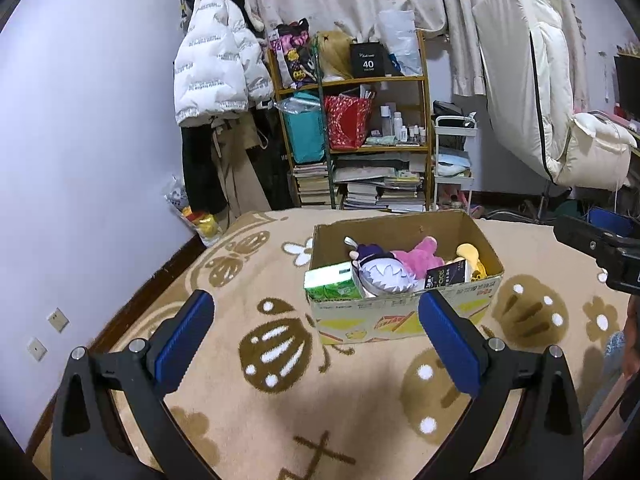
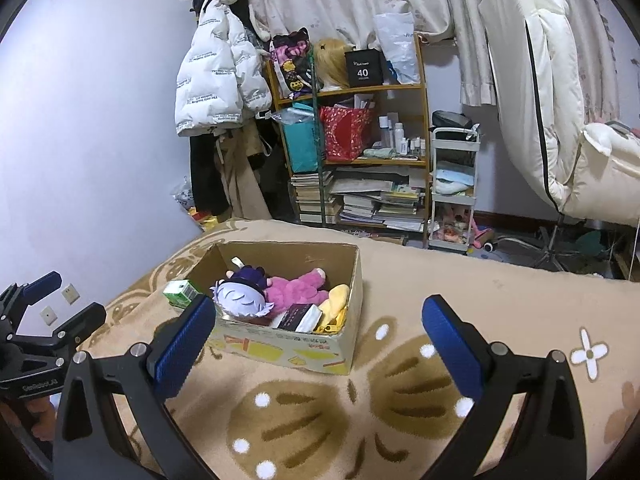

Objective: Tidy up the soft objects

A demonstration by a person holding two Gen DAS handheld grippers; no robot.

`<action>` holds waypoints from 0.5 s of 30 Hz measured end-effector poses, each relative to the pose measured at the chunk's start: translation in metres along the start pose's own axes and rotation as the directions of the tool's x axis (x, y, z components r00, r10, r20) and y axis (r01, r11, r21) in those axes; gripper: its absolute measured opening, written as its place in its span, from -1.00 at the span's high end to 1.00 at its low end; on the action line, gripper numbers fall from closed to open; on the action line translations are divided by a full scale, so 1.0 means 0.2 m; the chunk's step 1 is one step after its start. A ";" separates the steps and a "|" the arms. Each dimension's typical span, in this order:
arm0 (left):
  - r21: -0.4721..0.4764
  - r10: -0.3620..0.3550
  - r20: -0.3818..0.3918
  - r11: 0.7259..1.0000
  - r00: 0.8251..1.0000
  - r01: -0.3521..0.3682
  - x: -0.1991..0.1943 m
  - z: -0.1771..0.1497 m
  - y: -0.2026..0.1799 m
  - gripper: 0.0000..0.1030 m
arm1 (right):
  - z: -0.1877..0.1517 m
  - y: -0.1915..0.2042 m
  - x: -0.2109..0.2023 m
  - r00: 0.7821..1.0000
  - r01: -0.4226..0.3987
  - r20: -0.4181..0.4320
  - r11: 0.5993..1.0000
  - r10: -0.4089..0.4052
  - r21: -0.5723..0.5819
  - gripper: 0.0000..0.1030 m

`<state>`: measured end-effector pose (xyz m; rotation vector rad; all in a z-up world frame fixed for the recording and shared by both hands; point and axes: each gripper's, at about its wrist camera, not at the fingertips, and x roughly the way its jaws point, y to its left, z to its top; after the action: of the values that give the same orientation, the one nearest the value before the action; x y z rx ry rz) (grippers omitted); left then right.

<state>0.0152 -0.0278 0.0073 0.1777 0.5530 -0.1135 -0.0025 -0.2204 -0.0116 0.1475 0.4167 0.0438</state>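
Two grippers hang over our tan patterned blanket [image 1: 248,264], both with fingers spread wide and nothing between them. From the left, we hold the left gripper [image 1: 316,330] just before the cardboard box [image 1: 400,320], its blue pads [image 1: 186,340] apart. In the box we see a green tissue pack [image 1: 332,282] at the left corner, then a purple-haired plush doll [image 1: 382,274], a pink plush [image 1: 420,258], a dark packet [image 1: 448,274] and a yellow plush [image 1: 472,258] at the right. Our right gripper [image 2: 320,344] hovers to the right of the box, empty, over bare blanket. Behind stand a bookshelf [image 1: 426,120] and a white jacket [image 1: 216,76].
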 end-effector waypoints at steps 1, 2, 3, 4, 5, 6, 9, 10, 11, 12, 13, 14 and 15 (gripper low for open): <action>-0.004 -0.001 -0.003 1.000 1.000 0.001 0.01 -0.01 0.00 -0.97 | 0.00 0.00 0.01 1.000 0.005 -0.002 1.000 -0.005 -0.007 -1.00; -0.006 -0.004 -0.005 1.000 1.000 0.004 0.02 -0.02 0.02 -0.97 | 0.00 0.00 0.02 1.000 0.007 -0.006 1.000 -0.007 -0.012 -1.00; -0.011 -0.013 -0.009 1.000 1.000 0.013 0.04 -0.02 0.02 -0.97 | 0.00 0.00 0.02 1.000 0.007 -0.008 1.000 -0.007 -0.014 -1.00; -0.022 -0.027 -0.012 0.999 1.000 0.027 0.05 -0.02 0.04 -0.97 | 0.00 -0.01 0.02 1.000 0.009 -0.010 1.000 -0.009 -0.017 -1.00; -0.039 -0.037 -0.016 0.999 0.999 0.036 0.08 -0.02 0.06 -0.97 | 0.00 0.00 0.02 1.000 0.015 -0.009 1.000 -0.015 -0.021 -1.00; -0.049 -0.044 -0.017 0.998 0.999 0.043 0.09 -0.02 0.07 -0.97 | 0.00 0.00 0.03 1.000 0.025 -0.002 0.999 -0.025 -0.026 -1.00; -0.066 -0.054 -0.018 0.996 0.998 0.053 0.12 -0.01 0.09 -0.97 | 0.00 0.00 0.04 0.999 0.037 0.009 0.999 -0.037 -0.039 -1.00; -0.069 -0.050 -0.015 0.996 0.999 0.049 0.12 0.00 0.09 -0.97 | 0.00 0.00 0.04 0.999 0.039 0.008 0.998 -0.039 -0.041 -1.00; -0.073 -0.038 -0.008 0.997 0.999 0.037 0.13 0.00 0.10 -0.97 | 0.00 0.00 0.04 0.999 0.036 0.010 0.999 -0.035 -0.039 -1.00; -0.074 -0.029 -0.003 0.997 1.000 0.029 0.13 0.01 0.11 -0.97 | 0.00 0.01 0.04 0.999 0.040 0.010 0.999 -0.040 -0.037 -1.00; -0.074 -0.022 0.001 0.997 1.000 0.022 0.13 0.02 0.11 -0.97 | 0.00 0.01 0.04 0.999 0.039 0.010 0.999 -0.038 -0.038 -1.00; -0.075 -0.021 0.002 0.997 1.000 0.021 0.13 0.02 0.12 -0.97 | 0.00 0.01 0.04 0.999 0.041 0.008 0.998 -0.041 -0.038 -1.00; -0.076 -0.023 0.001 0.997 1.000 0.023 0.14 0.03 0.12 -0.97 | 0.00 0.01 0.04 0.999 0.041 0.008 0.998 -0.041 -0.038 -1.00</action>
<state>0.0447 -0.0062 0.0008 0.0976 0.5584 -0.1146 0.0052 -0.2173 -0.0151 0.1016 0.4111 0.0108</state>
